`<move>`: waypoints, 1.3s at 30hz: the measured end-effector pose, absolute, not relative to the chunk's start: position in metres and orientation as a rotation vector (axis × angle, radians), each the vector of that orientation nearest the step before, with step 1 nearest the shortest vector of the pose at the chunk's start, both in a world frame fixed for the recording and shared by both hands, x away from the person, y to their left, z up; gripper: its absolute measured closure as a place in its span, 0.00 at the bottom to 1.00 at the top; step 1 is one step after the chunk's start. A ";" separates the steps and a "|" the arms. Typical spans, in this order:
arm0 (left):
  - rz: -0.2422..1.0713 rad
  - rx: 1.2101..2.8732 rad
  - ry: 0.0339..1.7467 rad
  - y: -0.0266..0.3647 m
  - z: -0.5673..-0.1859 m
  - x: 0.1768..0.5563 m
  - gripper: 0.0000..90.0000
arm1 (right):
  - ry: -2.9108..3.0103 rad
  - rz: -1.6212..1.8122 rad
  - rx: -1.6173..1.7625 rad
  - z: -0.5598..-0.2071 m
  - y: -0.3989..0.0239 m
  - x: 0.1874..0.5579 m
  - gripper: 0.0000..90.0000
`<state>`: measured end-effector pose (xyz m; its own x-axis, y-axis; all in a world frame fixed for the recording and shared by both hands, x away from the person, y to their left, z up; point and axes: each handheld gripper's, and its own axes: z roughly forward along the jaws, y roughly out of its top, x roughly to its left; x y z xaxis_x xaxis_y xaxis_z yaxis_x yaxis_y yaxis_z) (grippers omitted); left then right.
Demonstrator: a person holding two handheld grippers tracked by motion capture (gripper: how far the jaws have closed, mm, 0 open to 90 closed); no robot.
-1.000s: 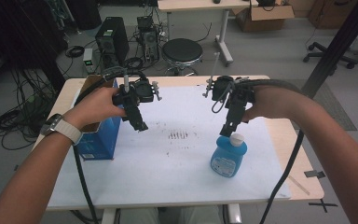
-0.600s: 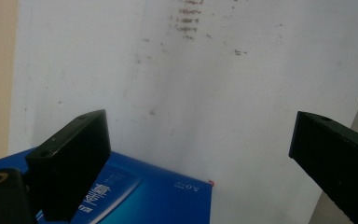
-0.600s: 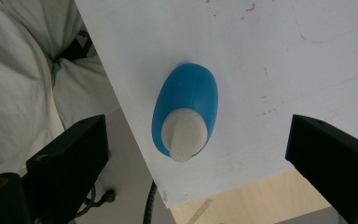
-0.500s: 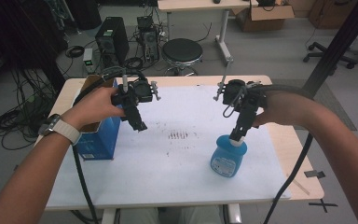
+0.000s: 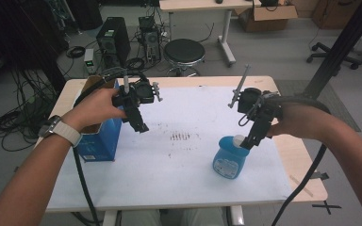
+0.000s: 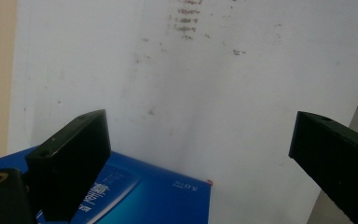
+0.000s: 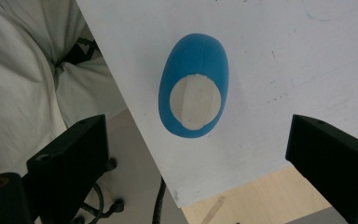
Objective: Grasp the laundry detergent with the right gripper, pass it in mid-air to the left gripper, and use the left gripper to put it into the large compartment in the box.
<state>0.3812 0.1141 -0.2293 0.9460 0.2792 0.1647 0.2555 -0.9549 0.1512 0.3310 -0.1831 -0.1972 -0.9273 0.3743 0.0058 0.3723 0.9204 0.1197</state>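
A blue bottle (image 5: 229, 159) with a white cap stands upright on the white sheet (image 5: 188, 155) near the table's right side. In the right gripper view the blue bottle (image 7: 193, 84) shows from above, cap towards the camera. My right gripper (image 5: 248, 142) hangs just above and beside the cap, jaws wide open and empty (image 7: 200, 163). A blue box (image 5: 99, 139) with an open cardboard top stands at the left. My left gripper (image 5: 140, 126) hovers open just right of the box (image 6: 121, 196), with nothing between its jaws (image 6: 200, 158).
Dark smudges (image 5: 180, 137) mark the middle of the white sheet. The wooden table edge (image 5: 297, 165) shows at the right. Beyond the table stand a round stool (image 5: 184, 52), computer towers (image 5: 111, 44) and cables on the floor.
My right gripper has drawn up and to the right, off the bottle's cap, and now stands open. The bottle stays upright. My left gripper has barely moved.
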 end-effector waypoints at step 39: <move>0.282 2.978 0.398 0.111 -0.229 0.380 0.07 | 3.000 0.340 0.846 -0.248 -0.209 0.308 0.07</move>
